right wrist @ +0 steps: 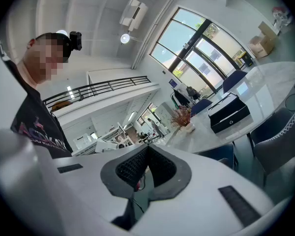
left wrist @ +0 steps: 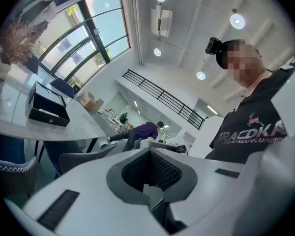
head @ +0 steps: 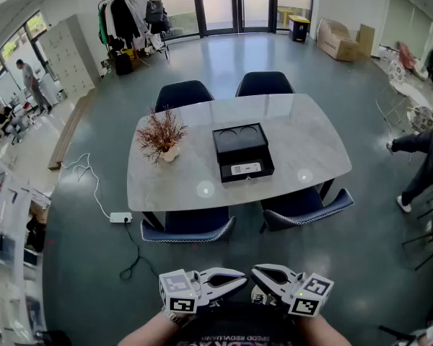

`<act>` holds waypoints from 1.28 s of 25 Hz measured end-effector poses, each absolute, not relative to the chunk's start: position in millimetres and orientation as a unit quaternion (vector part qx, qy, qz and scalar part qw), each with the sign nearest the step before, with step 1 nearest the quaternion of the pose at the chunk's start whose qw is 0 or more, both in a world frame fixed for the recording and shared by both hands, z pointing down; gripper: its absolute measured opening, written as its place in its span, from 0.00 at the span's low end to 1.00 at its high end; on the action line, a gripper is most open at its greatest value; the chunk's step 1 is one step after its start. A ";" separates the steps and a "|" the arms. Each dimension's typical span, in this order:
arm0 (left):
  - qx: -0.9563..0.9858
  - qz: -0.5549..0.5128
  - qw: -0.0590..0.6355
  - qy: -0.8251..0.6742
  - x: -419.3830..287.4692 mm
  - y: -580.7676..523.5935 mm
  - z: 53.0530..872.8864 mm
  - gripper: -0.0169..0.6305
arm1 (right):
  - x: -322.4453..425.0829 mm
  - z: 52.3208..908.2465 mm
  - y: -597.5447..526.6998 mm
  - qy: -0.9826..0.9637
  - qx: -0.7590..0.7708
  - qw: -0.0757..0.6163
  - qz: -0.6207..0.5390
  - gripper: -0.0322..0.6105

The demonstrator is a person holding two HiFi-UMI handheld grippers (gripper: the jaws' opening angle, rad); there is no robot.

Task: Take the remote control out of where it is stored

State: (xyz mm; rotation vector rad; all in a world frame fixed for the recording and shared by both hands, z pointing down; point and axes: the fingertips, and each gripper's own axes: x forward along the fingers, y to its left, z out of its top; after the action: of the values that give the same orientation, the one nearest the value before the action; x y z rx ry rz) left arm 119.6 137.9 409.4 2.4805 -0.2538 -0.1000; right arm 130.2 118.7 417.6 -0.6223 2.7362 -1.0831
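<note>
Remote control [head: 245, 169] well apart from right gripper [head: 258, 276]

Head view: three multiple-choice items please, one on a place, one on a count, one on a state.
1. On the table, the black box lies:
A) left of the plant
B) right of the plant
C) on the floor

2. Chairs at the table:
A) two
B) six
C) four

3. The black box is:
A) open
B) shut
C) upside down

Key:
1 B, the plant stands nearer the table's left end.
2 C, two chairs on the far side and two on the near side.
3 A, its lid stands open and the remote control shows inside.
</note>
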 end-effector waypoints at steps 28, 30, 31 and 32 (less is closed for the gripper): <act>0.942 -0.045 0.314 -0.112 98.4 126.1 406.3 0.03 | 115.9 404.8 102.1 0.913 -0.193 0.084 -0.351 0.07; 0.941 -0.049 0.315 -0.115 92.6 124.1 407.2 0.03 | 110.5 404.8 99.6 0.914 -0.189 0.083 -0.350 0.07; 0.940 -0.050 0.316 -0.117 89.8 123.3 407.6 0.03 | 108.0 404.7 98.7 0.914 -0.188 0.083 -0.350 0.07; 0.940 -0.052 0.316 -0.118 87.0 122.5 408.0 0.03 | 105.6 404.7 97.8 0.914 -0.187 0.082 -0.350 0.07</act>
State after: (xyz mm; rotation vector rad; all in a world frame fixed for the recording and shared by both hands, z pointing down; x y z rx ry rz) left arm 87.0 122.5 408.0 2.4754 -0.3110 -0.1359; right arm 105.6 97.8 404.7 -0.5585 2.7311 -1.0444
